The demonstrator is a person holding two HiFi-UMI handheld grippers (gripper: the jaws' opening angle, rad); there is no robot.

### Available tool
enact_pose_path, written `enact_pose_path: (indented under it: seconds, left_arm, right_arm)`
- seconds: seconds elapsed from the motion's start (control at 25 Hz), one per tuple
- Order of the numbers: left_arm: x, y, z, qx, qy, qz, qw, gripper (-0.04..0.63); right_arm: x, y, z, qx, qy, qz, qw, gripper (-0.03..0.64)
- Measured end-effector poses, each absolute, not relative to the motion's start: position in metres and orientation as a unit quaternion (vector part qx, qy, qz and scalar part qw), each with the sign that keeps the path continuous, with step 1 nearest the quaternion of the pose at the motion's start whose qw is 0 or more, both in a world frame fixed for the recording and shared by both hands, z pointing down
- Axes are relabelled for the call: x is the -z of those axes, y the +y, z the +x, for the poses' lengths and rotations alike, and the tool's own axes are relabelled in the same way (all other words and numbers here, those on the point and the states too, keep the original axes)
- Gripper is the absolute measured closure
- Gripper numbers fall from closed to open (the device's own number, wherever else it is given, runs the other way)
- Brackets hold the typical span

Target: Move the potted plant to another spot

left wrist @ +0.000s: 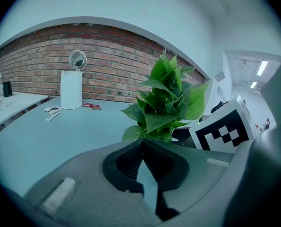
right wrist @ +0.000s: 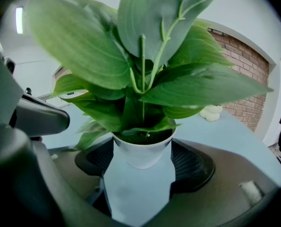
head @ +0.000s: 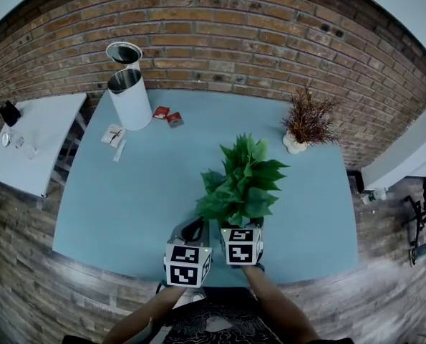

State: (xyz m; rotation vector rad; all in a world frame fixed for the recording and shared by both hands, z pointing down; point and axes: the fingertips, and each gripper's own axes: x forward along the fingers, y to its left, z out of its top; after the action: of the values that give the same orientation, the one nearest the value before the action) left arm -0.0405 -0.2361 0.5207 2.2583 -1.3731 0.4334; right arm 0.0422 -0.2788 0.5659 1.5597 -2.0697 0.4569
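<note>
Jaws of the right gripper (right wrist: 143, 145) stand spread to pot width, and both pads look pressed on the white pot of the potted plant (head: 243, 181), low at the near edge of the table (head: 141, 192). Left gripper (left wrist: 141, 143) sits just to the left, jaws together on nothing. I'd say hold it level, lift straight and go slowly, since those leaves are top-heavy. Open table lies to the left, well short of the white bin (head: 130, 95) and the dried plant (head: 307, 120).
</note>
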Motion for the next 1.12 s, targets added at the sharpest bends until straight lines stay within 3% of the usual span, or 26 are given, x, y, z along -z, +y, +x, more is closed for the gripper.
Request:
enact_pose_path:
  seconds: [1.12]
  left_arm:
    - [-0.531, -0.265, -0.037, -0.171, -0.498, 0.814, 0.246, 0.594]
  right_arm:
    - [-0.566, -0.324, 0.041, -0.167, -0.766, 0.567, 0.253, 0.242]
